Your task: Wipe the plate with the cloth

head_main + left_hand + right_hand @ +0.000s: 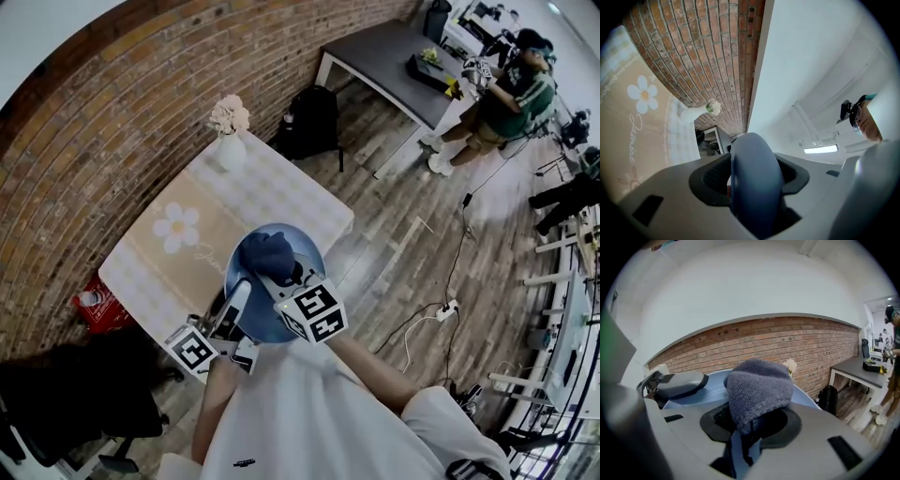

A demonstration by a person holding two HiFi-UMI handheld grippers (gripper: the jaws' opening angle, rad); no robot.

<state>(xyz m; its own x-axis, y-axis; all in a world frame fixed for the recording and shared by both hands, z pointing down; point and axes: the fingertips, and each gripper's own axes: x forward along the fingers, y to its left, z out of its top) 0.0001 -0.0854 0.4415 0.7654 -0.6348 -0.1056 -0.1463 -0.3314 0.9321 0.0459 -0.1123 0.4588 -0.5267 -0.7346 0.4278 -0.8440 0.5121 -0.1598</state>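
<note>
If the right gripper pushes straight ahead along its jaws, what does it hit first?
The round blue plate, most likely. The right gripper is shut on a dark grey-blue knitted cloth whose bunched end seems to rest on the plate's face, though depth is unclear.

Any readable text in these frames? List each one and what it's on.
"Jasmine": cursive, likely reading, printed on the beige table runner beside the daisy.
Red pack on the floor: print too small to read.
Marker cubes: black-and-white patterns only, no letters.
</note>
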